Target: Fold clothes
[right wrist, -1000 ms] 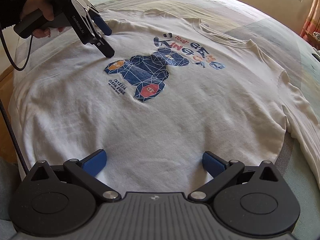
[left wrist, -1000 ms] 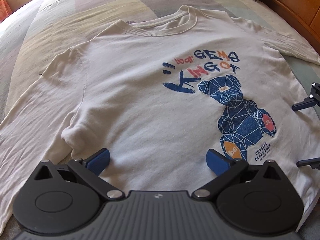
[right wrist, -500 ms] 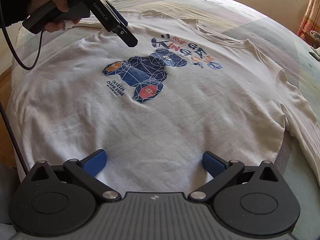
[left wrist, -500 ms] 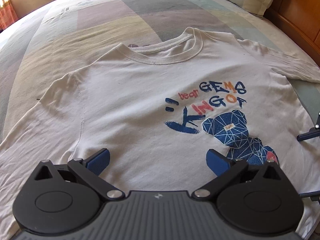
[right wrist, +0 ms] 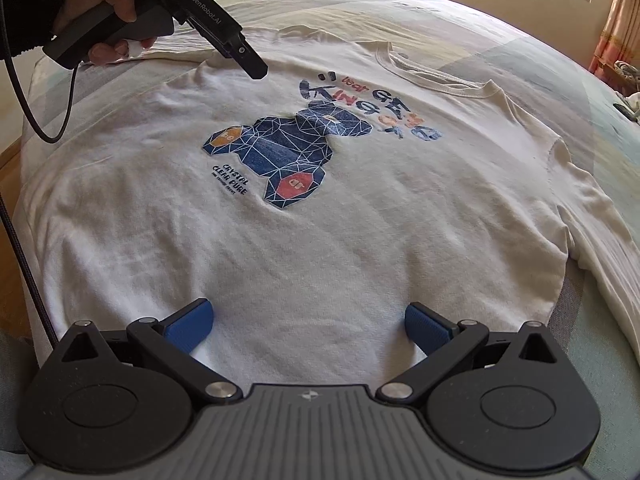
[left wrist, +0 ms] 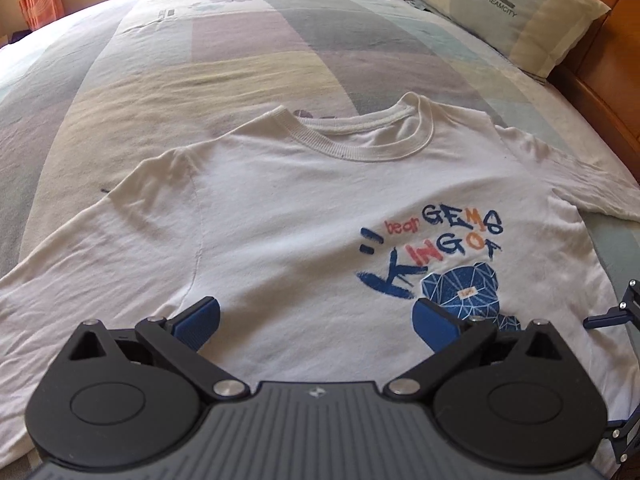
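A white long-sleeved shirt (left wrist: pixel 304 216) with a blue bear print (right wrist: pixel 292 152) lies flat, face up, on the bed. My left gripper (left wrist: pixel 316 318) hovers open over the chest, beside the print, with nothing between its blue pads. My right gripper (right wrist: pixel 308 326) stands open over the hem, also holding nothing. In the right wrist view a hand holds the left gripper (right wrist: pixel 244 54) above the shirt's far side. The tip of the right gripper (left wrist: pixel 616 312) shows at the right edge of the left wrist view.
The shirt rests on a pastel patchwork bedspread (left wrist: pixel 248 52). A pillow (left wrist: pixel 508 12) and a wooden headboard (left wrist: pixel 608 68) lie beyond the collar. A black cable (right wrist: pixel 24 92) hangs from the left gripper. Curtains (right wrist: pixel 616 28) and a window are at the far right.
My left gripper has travelled up the shirt from the bear print toward the collar, and the pillow has come into view. The right gripper has stayed at the hem.
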The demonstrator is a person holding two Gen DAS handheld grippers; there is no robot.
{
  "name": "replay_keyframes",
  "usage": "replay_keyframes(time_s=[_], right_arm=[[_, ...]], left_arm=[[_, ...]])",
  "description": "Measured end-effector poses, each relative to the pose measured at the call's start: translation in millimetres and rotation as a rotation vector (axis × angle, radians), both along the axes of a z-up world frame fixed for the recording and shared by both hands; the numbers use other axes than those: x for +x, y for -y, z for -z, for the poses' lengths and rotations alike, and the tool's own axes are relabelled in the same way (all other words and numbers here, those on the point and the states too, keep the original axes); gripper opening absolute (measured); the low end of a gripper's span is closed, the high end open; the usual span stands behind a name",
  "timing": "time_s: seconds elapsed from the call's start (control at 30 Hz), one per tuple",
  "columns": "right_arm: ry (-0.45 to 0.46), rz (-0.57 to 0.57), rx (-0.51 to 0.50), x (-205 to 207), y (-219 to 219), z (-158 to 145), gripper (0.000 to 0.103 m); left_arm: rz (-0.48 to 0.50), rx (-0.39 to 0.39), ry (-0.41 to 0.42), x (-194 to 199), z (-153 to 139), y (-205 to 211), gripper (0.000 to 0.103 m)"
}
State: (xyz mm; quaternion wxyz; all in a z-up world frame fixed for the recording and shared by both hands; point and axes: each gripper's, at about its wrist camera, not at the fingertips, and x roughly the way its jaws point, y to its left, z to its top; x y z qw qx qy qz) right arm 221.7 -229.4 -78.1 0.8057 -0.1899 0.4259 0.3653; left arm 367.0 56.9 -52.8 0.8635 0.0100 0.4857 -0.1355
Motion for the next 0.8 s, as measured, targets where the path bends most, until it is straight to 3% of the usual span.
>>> replay_keyframes(time_s=[0.2, 0.27, 0.43, 0.6, 0.8], right_arm=[[-0.004, 0.006, -0.005, 0.3, -1.1, -0.2, 0.103], [-0.007, 0.006, -0.007, 0.6, -1.3, -0.4, 0.103], [0.001, 0.011, 0.001, -0.8, 0.2, 0.2, 0.103], [0.008, 0.025, 0.007, -2.3, 0.3, 0.7, 0.103], [0.007, 0.031, 0.004, -2.5, -0.3, 0.5, 0.103]], left_arm=[[-0.066, 0.000, -0.052, 15.9, 26.6, -4.4, 0.101], [-0.068, -0.013, -0.027, 10.1, 26.2, -13.1, 0.102], [-0.075, 0.037, -0.062, 7.2, 20.3, -16.9, 0.102], [-0.061, -0.028, -0.047, 12.1, 7.2, -6.7, 0.102], [-0.108, 0.025, -0.082, 25.7, 23.8, -6.0, 0.101]])
